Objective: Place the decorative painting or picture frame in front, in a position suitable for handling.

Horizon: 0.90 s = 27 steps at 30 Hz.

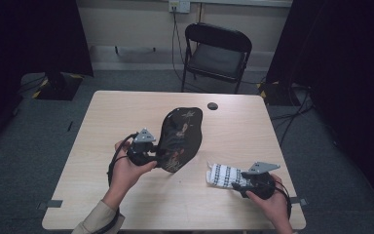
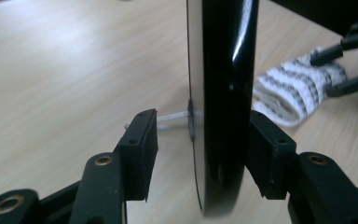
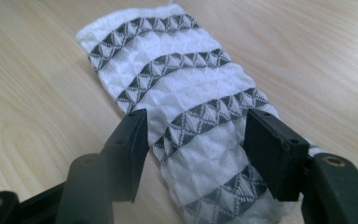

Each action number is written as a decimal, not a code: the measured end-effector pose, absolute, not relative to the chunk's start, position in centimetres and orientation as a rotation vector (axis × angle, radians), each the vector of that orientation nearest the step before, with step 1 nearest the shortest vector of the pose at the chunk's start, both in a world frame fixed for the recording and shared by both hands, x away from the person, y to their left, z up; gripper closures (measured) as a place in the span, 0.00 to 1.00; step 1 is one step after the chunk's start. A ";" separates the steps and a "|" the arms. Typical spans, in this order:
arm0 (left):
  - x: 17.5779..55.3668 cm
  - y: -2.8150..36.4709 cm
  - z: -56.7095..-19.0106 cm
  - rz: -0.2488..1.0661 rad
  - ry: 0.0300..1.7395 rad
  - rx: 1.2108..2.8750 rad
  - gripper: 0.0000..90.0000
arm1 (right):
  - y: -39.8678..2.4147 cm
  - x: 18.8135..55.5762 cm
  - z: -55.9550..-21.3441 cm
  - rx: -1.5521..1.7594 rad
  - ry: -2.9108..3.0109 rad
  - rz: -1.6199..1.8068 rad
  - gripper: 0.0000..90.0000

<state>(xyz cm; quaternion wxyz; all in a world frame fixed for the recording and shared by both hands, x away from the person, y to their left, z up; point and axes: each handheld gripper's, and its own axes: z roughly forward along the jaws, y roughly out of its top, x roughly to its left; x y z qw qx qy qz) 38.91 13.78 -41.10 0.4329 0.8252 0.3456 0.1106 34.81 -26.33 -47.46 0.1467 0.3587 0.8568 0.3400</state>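
Note:
A glossy black tray (image 1: pixel 181 134) with a gold flower pattern stands tilted on its edge at the middle of the wooden table (image 1: pixel 121 112). My left gripper (image 1: pixel 158 156) is at the tray's lower left rim. In the left gripper view the tray's edge (image 2: pixel 223 93) runs upright between the jaws: one pad touches it and the other stands clear of it, so my left gripper (image 2: pixel 200 140) is open. A white cloth (image 1: pixel 221 174) with grey patterned stripes lies flat near the front right. My right gripper (image 1: pixel 236 183) (image 3: pixel 196 135) straddles the cloth (image 3: pixel 168 79), open and not pinching it.
A small black round disc (image 1: pixel 213 106) lies near the table's far edge. A black folding chair (image 1: pixel 217 53) stands beyond the table, with cables on the floor at the right. Dark curtains hang at both sides. A short white cord (image 2: pixel 168 119) sticks out from the tray's back.

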 end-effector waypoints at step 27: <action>40.0 13.4 -41.6 0.268 0.955 2.015 0.89 | -25.1 35.0 -48.2 1.095 2.376 0.862 0.46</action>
